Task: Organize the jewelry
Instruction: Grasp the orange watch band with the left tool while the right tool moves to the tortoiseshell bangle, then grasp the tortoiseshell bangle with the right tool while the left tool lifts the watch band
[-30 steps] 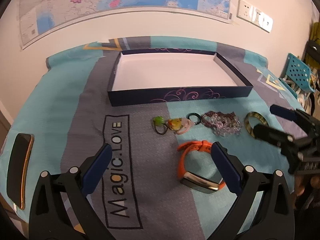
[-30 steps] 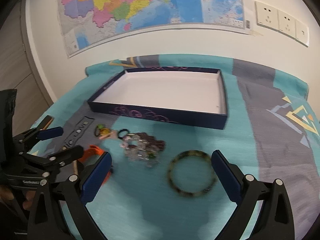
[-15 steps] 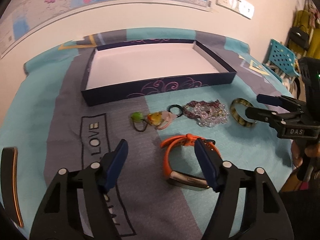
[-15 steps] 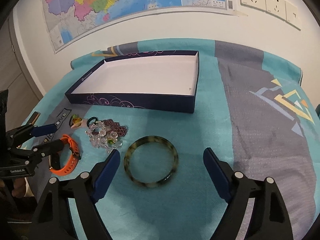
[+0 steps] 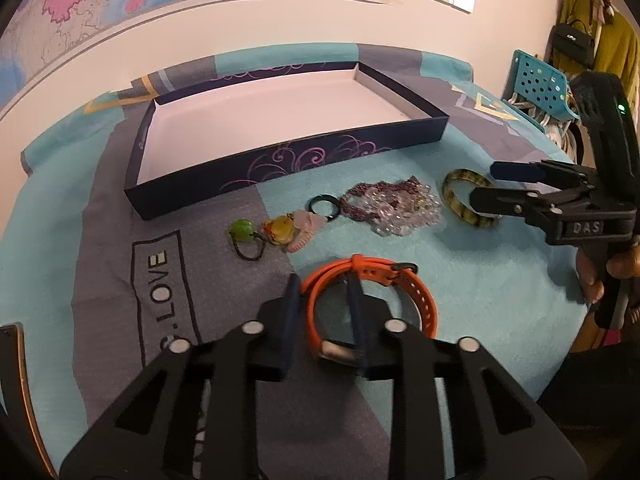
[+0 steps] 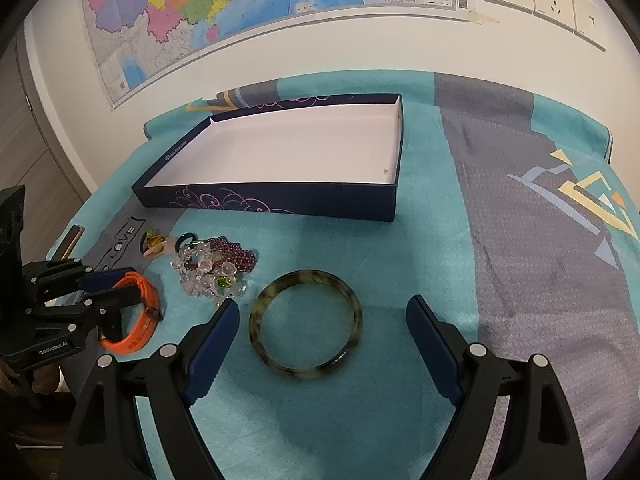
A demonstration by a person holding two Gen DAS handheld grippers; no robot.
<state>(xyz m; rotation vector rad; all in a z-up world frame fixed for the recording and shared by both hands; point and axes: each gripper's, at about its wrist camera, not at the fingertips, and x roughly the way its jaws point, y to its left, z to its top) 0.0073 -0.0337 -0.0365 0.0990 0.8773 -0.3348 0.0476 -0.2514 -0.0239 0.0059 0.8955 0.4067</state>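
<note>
An orange watch band [image 5: 416, 296] lies on the cloth near the front edge. My left gripper [image 5: 323, 282] straddles the band's left side, one finger outside the loop and one inside. Its jaws are closing, and a gap still shows between the inner pad and the strap. In the right wrist view the same gripper [image 6: 116, 284] sits at the orange band [image 6: 144, 328]. A mottled green bangle [image 6: 304, 372] lies flat between the open fingers of my right gripper [image 6: 323, 306], untouched. The navy box [image 5: 280, 164] with a white floor stands behind.
A pile of clear and purple beads [image 5: 392, 204], a black ring [image 5: 324, 206] and small green and amber pendants [image 5: 280, 232] lie between the band and the box. A phone [image 5: 12, 360] rests at the left edge. A blue crate [image 5: 540, 84] stands beyond the table.
The left jaws have narrowed from wide apart to straddle the orange band's side. My right gripper has come in over the bangle, its jaws a little narrower.
</note>
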